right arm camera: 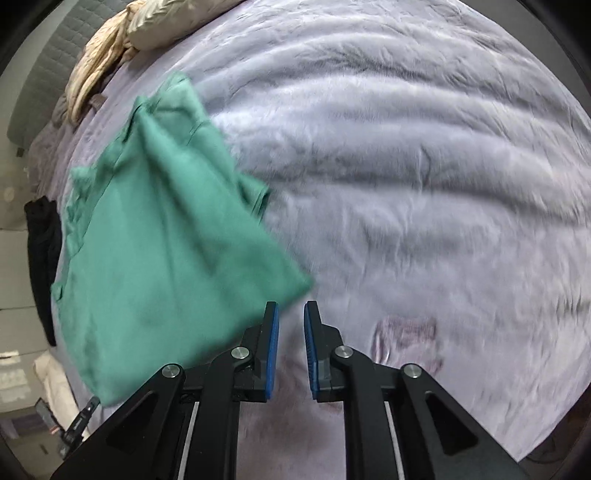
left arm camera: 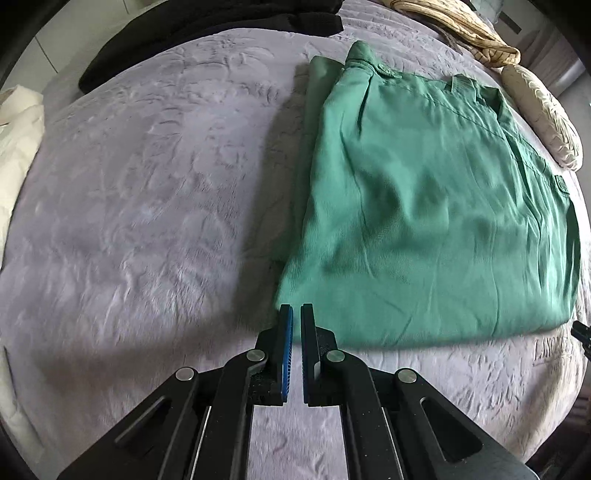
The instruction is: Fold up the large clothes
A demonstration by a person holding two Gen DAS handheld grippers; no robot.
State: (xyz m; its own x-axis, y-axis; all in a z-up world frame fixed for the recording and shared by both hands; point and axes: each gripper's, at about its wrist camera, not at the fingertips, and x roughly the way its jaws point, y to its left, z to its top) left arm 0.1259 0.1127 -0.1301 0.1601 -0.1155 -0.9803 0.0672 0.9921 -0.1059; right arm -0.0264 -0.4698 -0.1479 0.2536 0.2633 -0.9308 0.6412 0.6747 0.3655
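Note:
A green garment (left arm camera: 424, 206) lies folded into a flat rectangle on a lavender bed cover (left arm camera: 147, 203). My left gripper (left arm camera: 296, 308) is shut with nothing between its blue pads, and its tips hover just at the garment's near left corner. In the right wrist view the same green garment (right arm camera: 166, 240) lies to the left. My right gripper (right arm camera: 291, 306) stands open and empty, just past the garment's near right corner, over the bare bed cover (right arm camera: 406, 184).
A black garment (left arm camera: 221, 29) lies at the far edge of the bed. Cream fabric (left arm camera: 18, 147) sits at the left edge. A striped beige cloth (left arm camera: 461, 29) and a pale pillow (left arm camera: 543, 114) lie beyond the green garment.

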